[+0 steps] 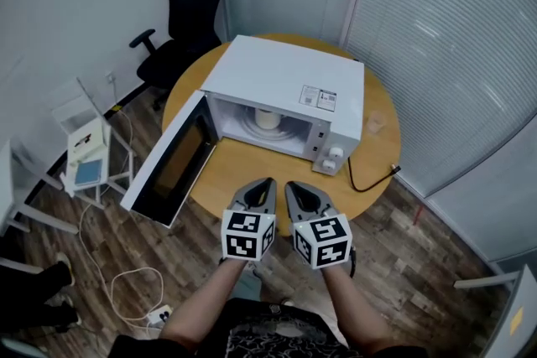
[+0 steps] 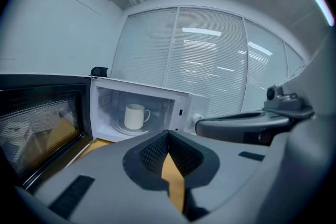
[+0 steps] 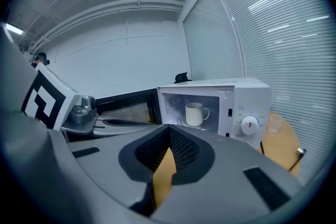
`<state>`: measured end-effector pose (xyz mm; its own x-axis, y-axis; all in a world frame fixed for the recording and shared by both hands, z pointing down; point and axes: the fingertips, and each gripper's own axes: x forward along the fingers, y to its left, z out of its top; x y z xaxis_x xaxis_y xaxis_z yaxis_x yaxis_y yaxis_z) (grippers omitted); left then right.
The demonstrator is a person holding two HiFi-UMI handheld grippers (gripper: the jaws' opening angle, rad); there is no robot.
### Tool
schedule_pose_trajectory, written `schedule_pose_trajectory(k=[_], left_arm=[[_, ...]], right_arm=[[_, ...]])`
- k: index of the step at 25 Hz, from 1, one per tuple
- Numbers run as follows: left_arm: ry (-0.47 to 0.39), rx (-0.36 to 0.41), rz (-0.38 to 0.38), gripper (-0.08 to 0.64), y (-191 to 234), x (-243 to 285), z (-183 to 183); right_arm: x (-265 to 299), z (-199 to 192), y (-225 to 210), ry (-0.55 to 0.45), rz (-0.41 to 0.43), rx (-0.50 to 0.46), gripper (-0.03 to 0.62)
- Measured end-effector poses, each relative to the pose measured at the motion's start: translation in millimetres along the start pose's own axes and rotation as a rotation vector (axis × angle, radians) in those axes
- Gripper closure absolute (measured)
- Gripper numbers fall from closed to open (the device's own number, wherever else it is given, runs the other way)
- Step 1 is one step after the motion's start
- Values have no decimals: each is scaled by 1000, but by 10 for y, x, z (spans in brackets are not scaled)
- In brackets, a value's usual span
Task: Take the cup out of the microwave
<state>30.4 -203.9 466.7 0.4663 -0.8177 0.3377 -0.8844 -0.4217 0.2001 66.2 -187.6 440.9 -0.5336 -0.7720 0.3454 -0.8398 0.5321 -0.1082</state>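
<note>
White cup (image 1: pixel 268 118) stands upright on the turntable (image 1: pixel 287 128) inside the open microwave (image 1: pixel 285 75), straight ahead of both sets of jaws and well apart from them. The sticker (image 1: pixel 318 98) on the microwave top is too small to read. Left gripper (image 1: pixel 267 182) and right gripper (image 1: pixel 291 187) have jaws clenched tip to tip, grasping nothing.

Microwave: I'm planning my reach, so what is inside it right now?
A white cup stands on the turntable inside the open microwave. The cup's contents are hidden by its own wall.

Round wooden table (image 1: pixel 220 177), black office chair (image 1: pixel 190 12), window blinds (image 1: pixel 445 38), wood floor (image 1: pixel 403 264).
</note>
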Motion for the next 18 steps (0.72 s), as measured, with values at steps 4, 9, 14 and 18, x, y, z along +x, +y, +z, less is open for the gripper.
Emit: schedule_pose_trajectory(k=[4,9,14,18], left_arm=[[12,14,-46,551,296,232,107],[16,20,-96,551,590,453,213],[3,29,-118,551,775,607,292],[-4,26,-112,551,830,705,303]], right_arm=[[355,134,-25,5,-39,11,577],[719,247,-49,16,-88,21,577],[940,304,-77,24,-122,33,577],[1035,307,-133,33,-123,30,577]])
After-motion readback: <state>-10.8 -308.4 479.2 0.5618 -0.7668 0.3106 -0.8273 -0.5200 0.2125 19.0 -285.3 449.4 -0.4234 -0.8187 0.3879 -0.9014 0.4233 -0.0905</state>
